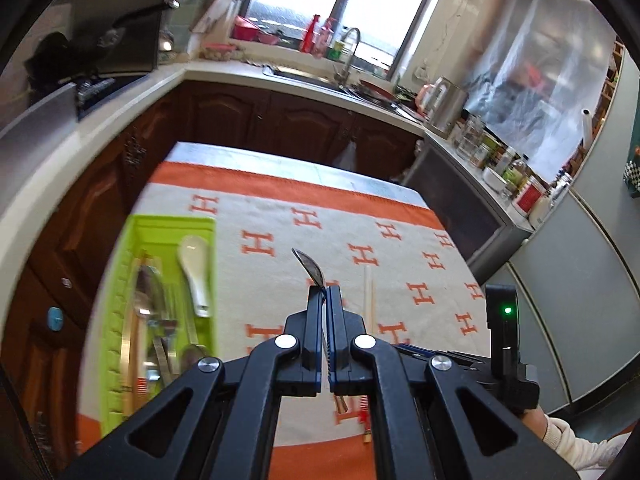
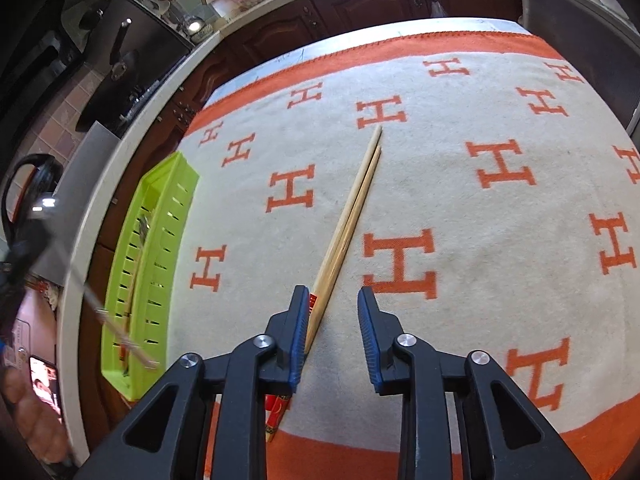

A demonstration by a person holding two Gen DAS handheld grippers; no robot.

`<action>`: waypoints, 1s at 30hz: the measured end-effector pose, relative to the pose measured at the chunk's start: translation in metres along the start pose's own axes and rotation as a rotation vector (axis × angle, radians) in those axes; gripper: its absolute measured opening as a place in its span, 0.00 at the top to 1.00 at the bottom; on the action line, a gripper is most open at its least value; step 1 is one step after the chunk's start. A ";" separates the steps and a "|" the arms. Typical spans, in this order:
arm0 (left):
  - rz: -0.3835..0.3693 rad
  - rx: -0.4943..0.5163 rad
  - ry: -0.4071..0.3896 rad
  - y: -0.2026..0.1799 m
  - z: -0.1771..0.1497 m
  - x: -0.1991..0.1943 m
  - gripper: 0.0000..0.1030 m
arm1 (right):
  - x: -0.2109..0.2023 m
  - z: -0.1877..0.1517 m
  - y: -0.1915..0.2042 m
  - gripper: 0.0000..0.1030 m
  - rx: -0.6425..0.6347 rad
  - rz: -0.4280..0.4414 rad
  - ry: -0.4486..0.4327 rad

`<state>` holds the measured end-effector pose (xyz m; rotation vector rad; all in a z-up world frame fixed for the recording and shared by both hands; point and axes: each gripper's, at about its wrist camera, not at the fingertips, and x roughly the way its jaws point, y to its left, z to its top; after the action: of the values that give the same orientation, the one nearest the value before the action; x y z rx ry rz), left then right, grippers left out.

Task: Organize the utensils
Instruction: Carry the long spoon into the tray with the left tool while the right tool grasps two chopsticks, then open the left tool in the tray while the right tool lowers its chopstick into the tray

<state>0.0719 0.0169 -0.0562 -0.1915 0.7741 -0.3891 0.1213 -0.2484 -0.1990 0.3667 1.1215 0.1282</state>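
My left gripper [image 1: 325, 290] is shut on a metal spoon [image 1: 310, 266], held above the cloth; its bowl sticks out past the fingertips. A green utensil tray [image 1: 120, 300] lies to the left, holding a white ceramic spoon [image 1: 196, 272] and several metal utensils [image 1: 160, 320]. A pair of wooden chopsticks [image 2: 352, 208] lies on the cloth, also in the left wrist view [image 1: 368, 296]. My right gripper [image 2: 334, 300] is open and low over the chopsticks' thick end, which lies against its left finger. The tray [image 2: 152, 248] shows at the left of the right wrist view.
The table carries a white cloth [image 2: 460, 200] with orange H marks and an orange border. Dark wood cabinets [image 1: 248, 116], a counter with a sink [image 1: 312, 76] and jars [image 1: 500, 160] stand beyond. The other gripper's body [image 1: 504, 344] is at the right.
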 end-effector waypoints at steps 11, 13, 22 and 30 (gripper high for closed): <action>0.185 -0.023 0.031 0.078 -0.001 -0.027 1.00 | 0.032 -0.003 0.032 0.92 -0.121 -0.173 0.015; 0.201 -0.013 0.065 0.086 -0.006 -0.020 1.00 | 0.034 -0.006 0.038 0.92 -0.158 -0.207 0.010; 0.232 -0.018 0.157 0.103 -0.020 0.022 1.00 | 0.042 -0.006 0.056 0.89 -0.245 -0.327 0.021; 0.229 -0.098 0.167 0.117 -0.022 0.039 0.97 | 0.042 -0.005 0.053 0.90 -0.222 -0.307 0.016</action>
<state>0.1136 0.1068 -0.1327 -0.1613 0.9699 -0.1514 0.1388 -0.1861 -0.2180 -0.0062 1.1530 -0.0162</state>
